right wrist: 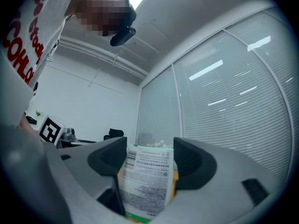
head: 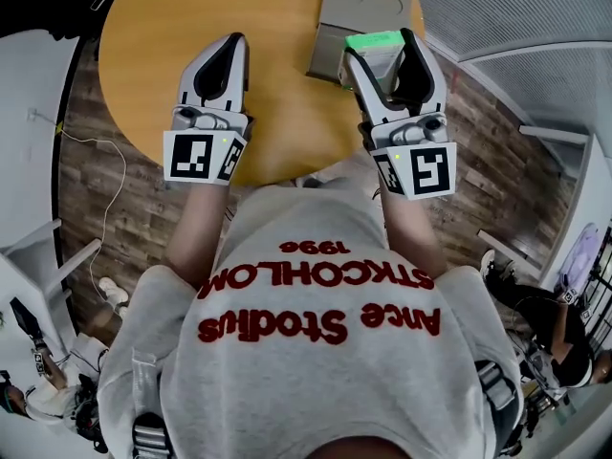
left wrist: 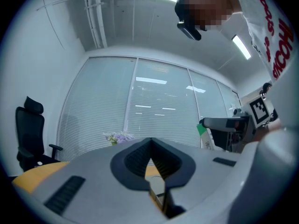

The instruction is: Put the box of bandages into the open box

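While left claw (head: pixel 232 46) is clenched, right claw (head: pixel 381 48) grips bandage box (right wrist: pixel 145 178), print unreadable.

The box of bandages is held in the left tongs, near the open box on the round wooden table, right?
No, the right tongs hold the box of bandages, as the right gripper view shows; it is near the open box on the round wooden table.

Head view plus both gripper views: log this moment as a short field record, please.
Left gripper: jaws shut, empty, over the table
Right gripper: jaws shut on the bandage box
Bandage box: green end showing, at the open box's near edge in the head view
Open box: grey, on the table's far side
Task state: bandage box not yet released
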### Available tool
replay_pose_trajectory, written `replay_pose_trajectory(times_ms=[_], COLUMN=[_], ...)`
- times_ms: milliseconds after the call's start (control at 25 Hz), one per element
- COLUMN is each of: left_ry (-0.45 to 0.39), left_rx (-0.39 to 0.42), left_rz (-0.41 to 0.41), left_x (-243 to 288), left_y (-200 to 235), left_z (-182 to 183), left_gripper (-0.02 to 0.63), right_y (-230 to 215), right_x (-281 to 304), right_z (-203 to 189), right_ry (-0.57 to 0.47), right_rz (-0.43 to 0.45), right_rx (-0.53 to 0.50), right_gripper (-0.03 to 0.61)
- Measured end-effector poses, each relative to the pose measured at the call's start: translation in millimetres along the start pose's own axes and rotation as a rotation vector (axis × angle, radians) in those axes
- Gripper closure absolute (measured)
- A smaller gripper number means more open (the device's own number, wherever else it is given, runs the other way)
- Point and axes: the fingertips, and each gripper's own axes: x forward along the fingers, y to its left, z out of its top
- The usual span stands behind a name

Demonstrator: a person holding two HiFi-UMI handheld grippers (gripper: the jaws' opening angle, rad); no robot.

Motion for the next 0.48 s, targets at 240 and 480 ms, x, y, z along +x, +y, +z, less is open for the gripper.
replay_pose_trajectory(times_ms=[240,480], left_ry=[0.022,0.036], left_rx=[-0.028,-0.054], left_rz=[-0.099,-0.162], left_x=[28.7,47.1], left_y=[-40.3,-42.7], left_z=[-14.8,-26.5], left_gripper=[0.611,0.611], right_y=[-43.0,-53.4], right_x=[-30.5,-34.5], right_z=[-10.0,-24.7], right_ry=[0.030,0.069], right_rz=[-0.111,-0.182], right_rx=[0.014,0.025], right_gripper=[0.261,0.261])
